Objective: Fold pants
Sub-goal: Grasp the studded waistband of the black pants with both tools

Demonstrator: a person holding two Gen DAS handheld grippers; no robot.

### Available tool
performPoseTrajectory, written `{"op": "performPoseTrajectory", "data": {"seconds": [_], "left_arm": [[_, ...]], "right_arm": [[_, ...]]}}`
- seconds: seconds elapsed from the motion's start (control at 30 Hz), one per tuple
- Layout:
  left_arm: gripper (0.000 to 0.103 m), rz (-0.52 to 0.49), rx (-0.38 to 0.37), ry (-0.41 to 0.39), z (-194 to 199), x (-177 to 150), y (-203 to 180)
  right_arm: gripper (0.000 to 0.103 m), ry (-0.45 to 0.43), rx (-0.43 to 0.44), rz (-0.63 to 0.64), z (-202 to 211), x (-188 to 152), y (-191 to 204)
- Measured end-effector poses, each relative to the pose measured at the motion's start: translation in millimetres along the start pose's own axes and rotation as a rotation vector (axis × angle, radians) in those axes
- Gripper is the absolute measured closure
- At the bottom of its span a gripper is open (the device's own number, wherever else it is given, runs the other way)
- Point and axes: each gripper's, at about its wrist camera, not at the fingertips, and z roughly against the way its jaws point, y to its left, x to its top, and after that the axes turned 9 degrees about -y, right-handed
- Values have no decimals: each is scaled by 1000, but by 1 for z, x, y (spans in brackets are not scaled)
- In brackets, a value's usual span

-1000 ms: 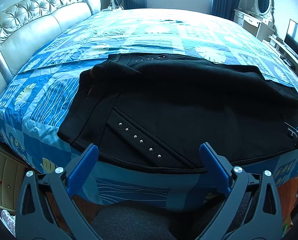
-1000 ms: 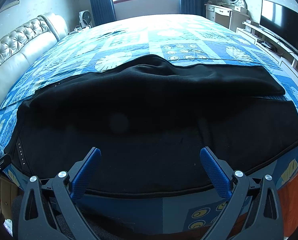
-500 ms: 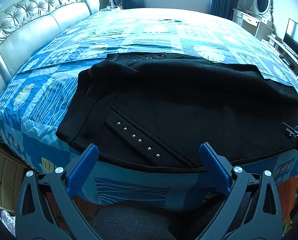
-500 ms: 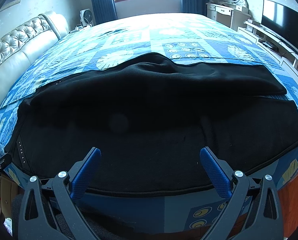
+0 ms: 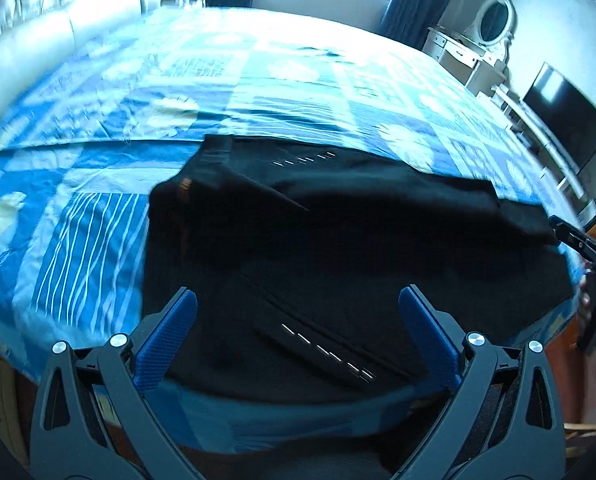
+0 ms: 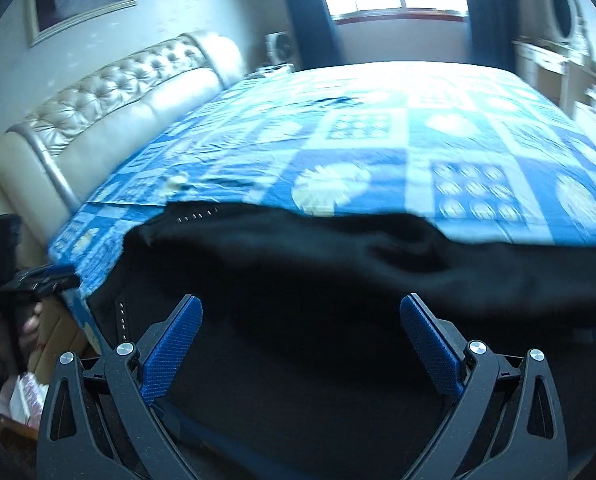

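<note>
Pants (image 5: 358, 248): left wrist view, black, lying along the near edge of the bed (image 5: 98, 208), one leg folded over the other.
Left gripper (image 5: 298, 320): spread wide, empty.
Right wrist view: right gripper (image 6: 300, 328) spread, empty, over the pants.
Progress: lengthwise fold apparently done; crosswise folds left.

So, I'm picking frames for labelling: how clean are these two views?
Left wrist view: motion-smeared, studs on the black pants streak into dashes, window glare washes out the far bedspread. Right wrist view: right edge blurred, pants near featureless black, window blown out.
</note>
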Motion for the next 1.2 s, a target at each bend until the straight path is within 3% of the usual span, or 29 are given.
{"op": "performPoseTrajectory", "data": {"seconds": [0.17, 0.37, 0.53, 0.77, 0.83, 0.9, 0.93, 0.97, 1.03, 1.1, 1.13, 1.2], "left_arm": [[2, 115, -84, 56, -50, 53, 75], [2, 180, -157, 137, -125, 88, 127], [2, 209, -258, 196, -172, 105, 136], [3, 193, -310, 210, -198, 119, 136], [11, 185, -326, 209, -199, 120, 134], [34, 163, -323, 215, -201, 119, 132], [35, 152, -313, 218, -201, 118, 131], [37, 146, -306, 220, -202, 118, 131], [42, 156, -318, 222, -202, 119, 132], [60, 161, -315, 232, -205, 121, 130], [64, 150, -302, 237, -207, 121, 128], [77, 126, -285, 238, -209, 122, 121]], "right_arm": [[4, 99, 53, 39, -65, 43, -28], [4, 256, 128, 34, -140, 55, -53], [4, 344, 175, 52, -181, 55, -62], [5, 433, 250, 16, -209, 56, -74], [5, 463, 264, 9, -215, 52, -75], [6, 489, 267, 22, -217, 46, -74], [6, 502, 272, 32, -218, 43, -72], [9, 512, 271, 48, -218, 40, -70], [24, 523, 270, 70, -216, 38, -66], [61, 532, 269, 61, -216, 38, -68], [64, 543, 264, 53, -216, 37, -69], [80, 542, 240, 68, -218, 38, -68]]}}
